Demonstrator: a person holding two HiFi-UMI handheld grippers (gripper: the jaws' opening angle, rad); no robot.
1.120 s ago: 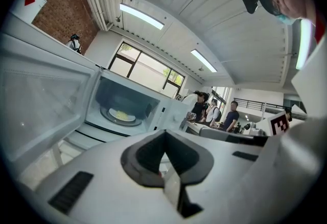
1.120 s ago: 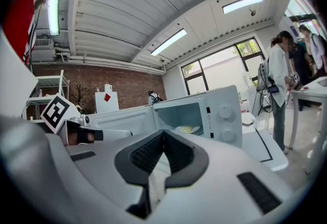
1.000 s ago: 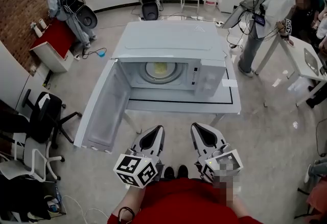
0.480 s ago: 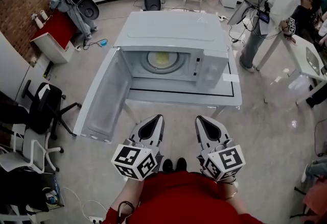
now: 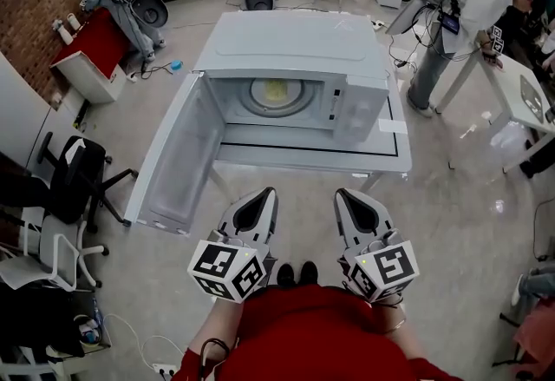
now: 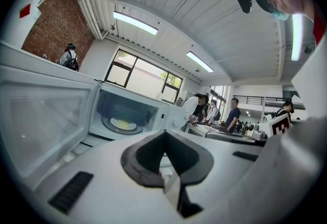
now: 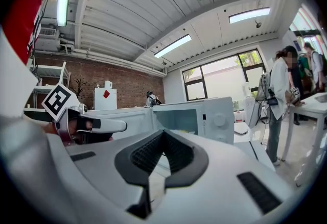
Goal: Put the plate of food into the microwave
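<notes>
Plate of food (image 5: 276, 94) sits on the round turntable (image 5: 257, 100) inside the microwave (image 5: 290, 58), whose door (image 5: 173, 167) hangs wide open at the left of the cavity. The 2 grippers are held out in front of the microwave, well apart from it and short of the table (image 5: 312, 164) it stands on. The left gripper (image 5: 264, 193) and the right gripper (image 5: 345, 194) each have their jaws pressed together with nothing between them. By the look of things the placing is done and only the door remains. The plate appears to be a stiff, smooth, breakable dish under a pale yellow, loose-looking helping. It would likely slip between hard pads and needs keeping level. The best hold is judged to be its bare rim on the side nearest the microwave's opening.
</notes>
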